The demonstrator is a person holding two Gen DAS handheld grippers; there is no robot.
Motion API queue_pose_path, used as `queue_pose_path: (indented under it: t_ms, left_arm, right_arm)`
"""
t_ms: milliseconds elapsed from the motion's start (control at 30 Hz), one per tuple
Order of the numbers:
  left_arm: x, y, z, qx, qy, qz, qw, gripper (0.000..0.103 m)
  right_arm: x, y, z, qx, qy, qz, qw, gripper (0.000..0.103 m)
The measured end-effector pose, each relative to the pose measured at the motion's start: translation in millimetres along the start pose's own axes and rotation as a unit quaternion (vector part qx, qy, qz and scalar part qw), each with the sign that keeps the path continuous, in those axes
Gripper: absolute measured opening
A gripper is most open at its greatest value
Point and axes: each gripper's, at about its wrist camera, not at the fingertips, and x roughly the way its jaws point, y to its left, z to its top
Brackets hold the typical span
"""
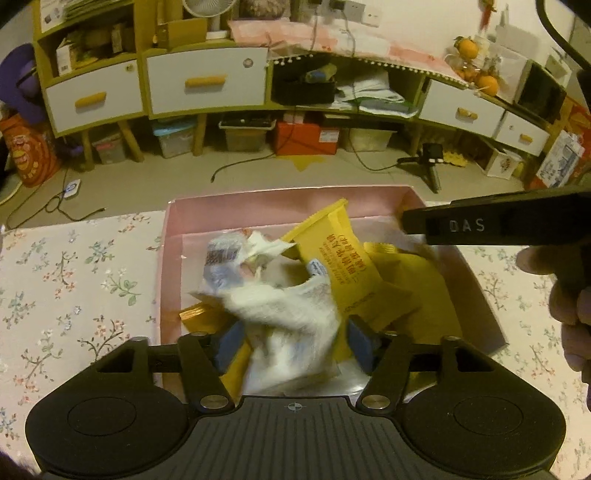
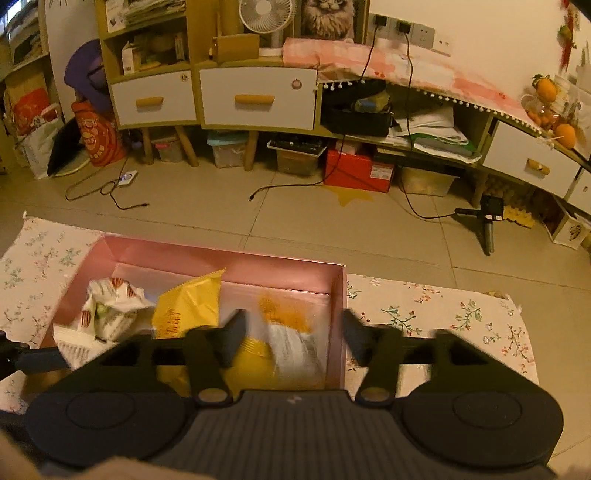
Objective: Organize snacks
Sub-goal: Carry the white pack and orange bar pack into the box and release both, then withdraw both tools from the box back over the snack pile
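One pink box (image 1: pixel 173 258) sits on one flowered table (image 1: pixel 74 288). Inside it lie two white snack packets (image 1: pixel 288 314), blurred, toward 9 o'clock, and at least three yellow packets (image 1: pixel 332 251) from the middle toward 3 o'clock; the heap overlaps, so the exact yellow count cannot be told. Behind, at 12 o'clock, the cabinet shows four white drawers (image 1: pixel 207 86), one fan (image 2: pixel 266 14) on top, and one red box (image 1: pixel 306 138) beneath.
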Motion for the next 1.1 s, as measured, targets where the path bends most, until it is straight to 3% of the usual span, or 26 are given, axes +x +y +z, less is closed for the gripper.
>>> queue_pose_path:
  t_ms: [133, 367, 1100]
  left_arm:
    - [-7.2, -8.2, -0.6, 0.022, 0.001, 0.004, 0.9998, 0.077]
    - [-30.6, -17.9, -8.5, 0.024, -0.004, 0.0, 0.9997, 0.088]
    - [-101.1, -18.7, -84.3, -0.001, -0.012, 0.002, 0.9999, 0.097]
  right_arm:
    - [-7.0, -1.3, 1.8, 0.005, 0.0, 0.001, 1.0, 0.069]
    - [-33.8, -4.8, -3.5, 0.012, -0.011, 0.0, 1.0, 0.084]
    - [-103.1, -0.2, -63.5, 0.039, -0.016, 0.013, 0.999, 0.099]
